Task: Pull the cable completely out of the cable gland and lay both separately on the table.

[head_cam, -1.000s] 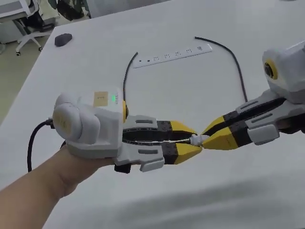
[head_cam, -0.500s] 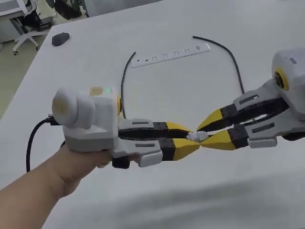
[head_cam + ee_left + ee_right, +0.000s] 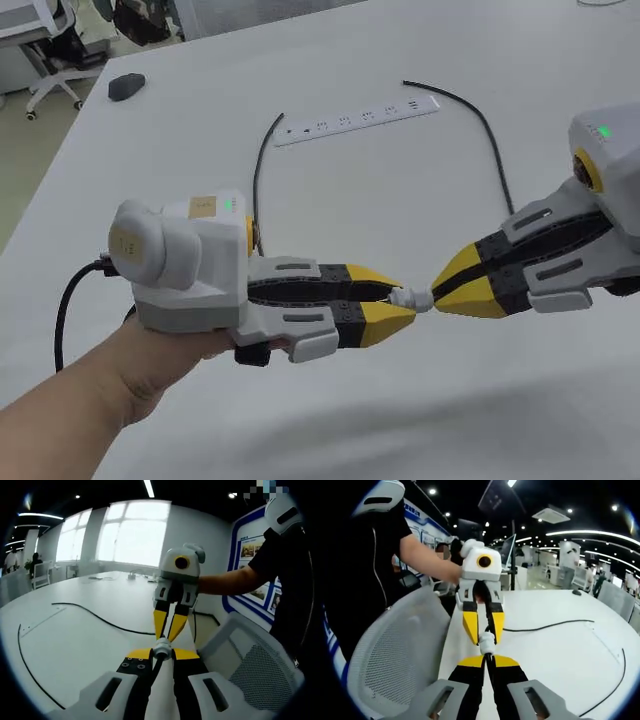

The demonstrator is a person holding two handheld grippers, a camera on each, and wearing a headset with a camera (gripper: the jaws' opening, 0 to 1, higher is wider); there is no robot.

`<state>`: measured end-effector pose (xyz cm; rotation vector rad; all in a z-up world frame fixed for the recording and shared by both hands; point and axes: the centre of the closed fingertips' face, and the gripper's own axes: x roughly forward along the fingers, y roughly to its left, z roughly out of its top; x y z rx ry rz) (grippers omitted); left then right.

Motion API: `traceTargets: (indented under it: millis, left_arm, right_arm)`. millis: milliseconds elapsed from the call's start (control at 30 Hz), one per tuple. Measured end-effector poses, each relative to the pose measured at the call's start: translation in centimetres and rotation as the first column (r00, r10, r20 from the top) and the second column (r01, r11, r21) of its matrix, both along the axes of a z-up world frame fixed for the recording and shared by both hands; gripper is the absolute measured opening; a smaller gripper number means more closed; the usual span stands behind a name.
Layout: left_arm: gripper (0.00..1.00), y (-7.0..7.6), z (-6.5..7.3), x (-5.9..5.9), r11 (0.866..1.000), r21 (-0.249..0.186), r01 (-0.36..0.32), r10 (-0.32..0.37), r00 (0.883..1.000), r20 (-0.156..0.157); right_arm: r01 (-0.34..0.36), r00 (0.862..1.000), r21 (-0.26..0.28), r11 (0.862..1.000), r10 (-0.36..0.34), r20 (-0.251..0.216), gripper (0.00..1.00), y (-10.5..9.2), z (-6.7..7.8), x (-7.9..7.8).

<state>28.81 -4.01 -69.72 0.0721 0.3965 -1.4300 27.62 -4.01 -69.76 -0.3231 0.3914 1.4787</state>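
**Gland [image 3: 415, 297] held at both ends**

Head view: left gripper [image 3: 405, 302] and right gripper [image 3: 438, 297] meet tip to tip above the table [image 3: 400, 180], both clamped on it.
Left gripper view: thin cable [image 3: 157, 672] runs back between own jaws.
Right gripper view: gland sits at own tips.

Table [image 3: 420, 410] open below; power strip [image 3: 357, 119], cables [image 3: 490, 133] beyond.

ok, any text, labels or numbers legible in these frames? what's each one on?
Nothing can be quoted; no text is legible.
The tan sticker on the left tool housing: too small to read.
Markings on the white power strip lying on the white table: too small to read.
The blue wall posters: blurred.
The white cable gland pinched between the left tool and the right tool: no marking visible.
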Motion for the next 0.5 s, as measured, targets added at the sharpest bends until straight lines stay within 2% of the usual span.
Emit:
traceTargets:
  millis: [67,100,167,267,367,433,500]
  left_arm:
    - [0.15,0.0,-0.1,-0.1,1.000,0.006,0.005,-0.005,1.000,0.000]
    - [0.15,0.0,-0.3,0.0,1.000,0.015,0.001,-0.001,1.000,0.018]
    - [0.15,0.1,-0.5,0.0,1.000,0.020,-0.004,0.004,1.000,0.011]
    - [0.15,0.4,-0.5,0.0,1.000,0.021,-0.013,0.012,1.000,0.025]
    - [0.15,1.0,-0.5,0.2,0.999,0.023,-0.030,0.029,0.999,0.029]
    - [0.15,1.8,-0.7,0.5,0.998,0.029,-0.049,0.048,0.998,0.029]
    - [0.15,2.4,-0.8,0.5,0.998,0.032,-0.060,0.059,0.998,0.027]
  right_arm:
    - [0.000,1.000,-0.004,1.000,0.000,-0.006,0.00,-0.1,-0.1,-0.1]
    - [0.003,1.000,-0.010,1.000,-0.003,0.016,0.00,-0.2,-0.2,-0.1]
    - [0.012,1.000,-0.031,0.999,-0.011,0.016,0.00,-0.7,-0.5,-0.1]
    - [0.030,0.999,-0.047,0.998,-0.030,0.014,0.00,-1.6,-0.8,0.0]
    - [0.083,0.997,-0.113,0.990,-0.081,0.016,0.00,-3.9,-1.9,0.5]
    - [0.118,0.993,-0.169,0.978,-0.113,0.038,0.00,-5.7,-3.0,1.0]
    - [0.154,0.988,-0.186,0.970,-0.150,0.035,0.00,-7.2,-3.5,1.4]
